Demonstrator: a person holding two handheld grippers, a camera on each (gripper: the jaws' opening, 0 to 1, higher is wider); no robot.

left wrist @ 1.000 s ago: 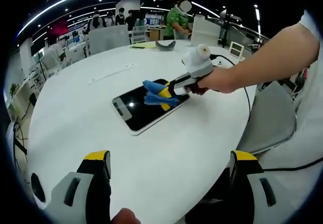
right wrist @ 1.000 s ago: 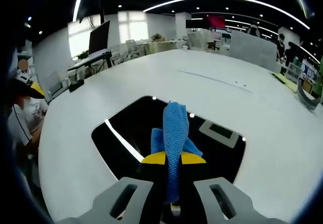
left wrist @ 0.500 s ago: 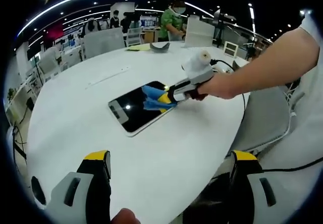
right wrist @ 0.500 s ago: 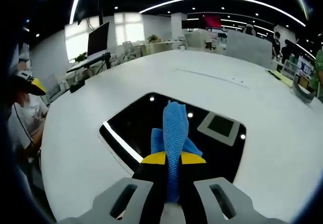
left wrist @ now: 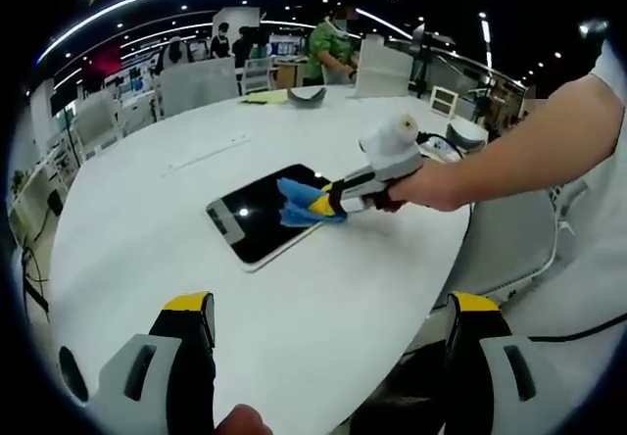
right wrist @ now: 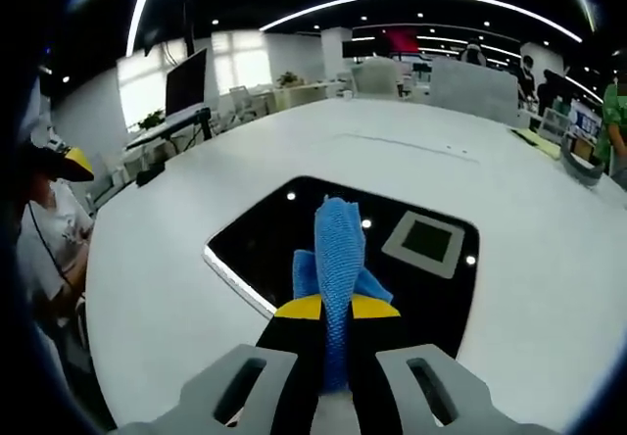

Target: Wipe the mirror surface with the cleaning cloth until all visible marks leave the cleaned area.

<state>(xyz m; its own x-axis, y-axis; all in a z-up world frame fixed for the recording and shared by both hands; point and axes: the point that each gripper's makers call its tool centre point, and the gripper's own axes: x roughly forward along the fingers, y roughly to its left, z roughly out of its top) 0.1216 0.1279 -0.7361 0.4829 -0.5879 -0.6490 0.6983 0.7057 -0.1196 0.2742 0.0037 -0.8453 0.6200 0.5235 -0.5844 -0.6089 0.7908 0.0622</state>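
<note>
A dark rectangular mirror lies flat on the white round table. In the right gripper view the mirror reflects ceiling lights. My right gripper, held by a person's hand, is shut on a blue cleaning cloth at the mirror's near right edge. Seen from the right gripper, the cloth sticks out forward over the glass. My left gripper stands open above the table's near edge, far from the mirror, nothing between its fingers.
A grey chair stands by the table under the person's arm. A grey curved object and yellow papers lie at the table's far side. People, desks and chairs stand in the background.
The right gripper with the cloth has slid back toward the mirror's near edge. The mirror looks farther off in both views as the cameras shifted.
</note>
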